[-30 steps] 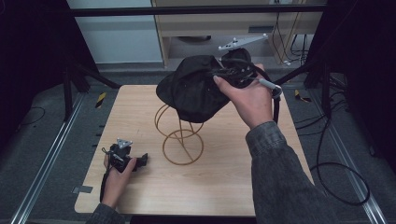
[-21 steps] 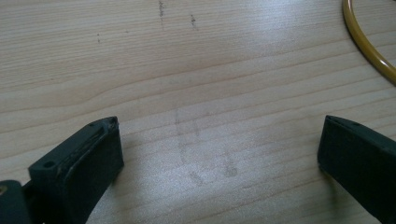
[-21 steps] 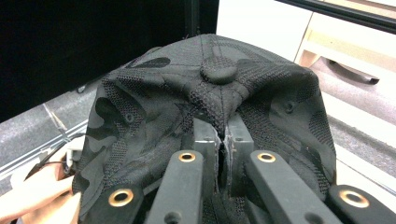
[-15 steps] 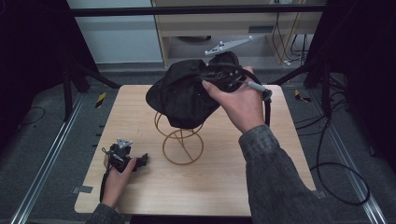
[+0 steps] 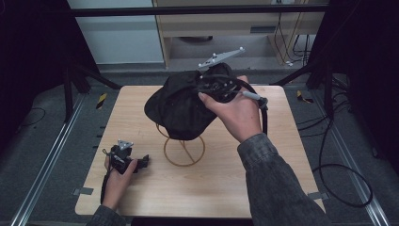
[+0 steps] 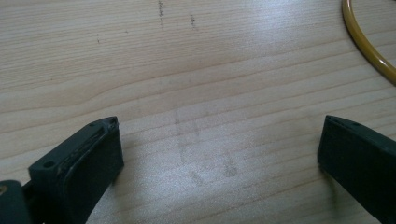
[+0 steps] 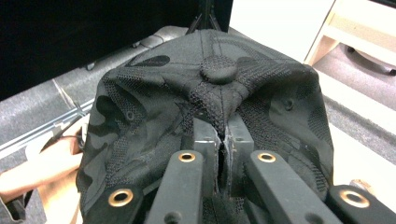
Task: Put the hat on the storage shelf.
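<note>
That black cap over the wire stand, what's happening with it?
A person is working the cap with the right gripper, whose jaws are shut on a pinch of fabric near the cap's top button. The cap hangs over the top of the wire stand on the wooden table, seemingly partly draped on it. The left gripper sits low at the table's near left, jaws open over bare wood with nothing between them, beside the stand's ring base.

A grey denim sleeve point(image 5: 277, 183) covers the right forearm; both grippers have black jaws, brass-ringed screw holes, black cables.
</note>
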A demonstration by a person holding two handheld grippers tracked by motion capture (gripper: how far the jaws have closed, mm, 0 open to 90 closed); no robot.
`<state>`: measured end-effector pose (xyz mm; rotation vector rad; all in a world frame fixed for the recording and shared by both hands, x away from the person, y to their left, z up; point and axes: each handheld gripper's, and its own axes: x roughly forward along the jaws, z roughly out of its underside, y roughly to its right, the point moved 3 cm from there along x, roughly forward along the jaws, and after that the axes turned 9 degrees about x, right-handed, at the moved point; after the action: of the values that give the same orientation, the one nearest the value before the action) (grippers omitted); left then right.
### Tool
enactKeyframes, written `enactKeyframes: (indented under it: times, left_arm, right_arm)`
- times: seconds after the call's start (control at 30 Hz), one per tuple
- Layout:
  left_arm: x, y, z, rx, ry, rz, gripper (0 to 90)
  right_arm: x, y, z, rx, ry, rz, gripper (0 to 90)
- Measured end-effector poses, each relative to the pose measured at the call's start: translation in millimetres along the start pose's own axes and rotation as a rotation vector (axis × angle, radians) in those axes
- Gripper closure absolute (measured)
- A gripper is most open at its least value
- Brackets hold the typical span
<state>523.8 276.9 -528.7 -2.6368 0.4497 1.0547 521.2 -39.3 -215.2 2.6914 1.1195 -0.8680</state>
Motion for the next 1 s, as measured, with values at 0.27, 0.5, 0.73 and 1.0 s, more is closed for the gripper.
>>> enactKeyframes:
  times: [0.27, 0.5, 0.73, 1.0]
  left_arm:
    - [0.0, 0.0, -0.1, 0.000, 0.000, 0.001, 0.0]
    - [0.1, 0.1, -0.1, 0.000, 0.000, 0.002, 0.0]
    - [0.1, 0.3, -0.1, -0.001, 0.001, 0.002, 0.0]
    - [0.2, 0.4, -0.1, -0.001, 0.001, 0.003, 0.0]
  right_arm:
    - [12.2, -0.9, 8.8, -0.002, -0.031, -0.010, 86.4]
    - [10.5, -0.5, 14.6, 0.003, -0.053, -0.009, 86.3]
    - [13.2, -1.6, 20.9, -0.004, -0.088, 0.001, 86.3]
    - [23.9, -2.9, 27.9, -0.011, -0.119, 0.004, 86.4]
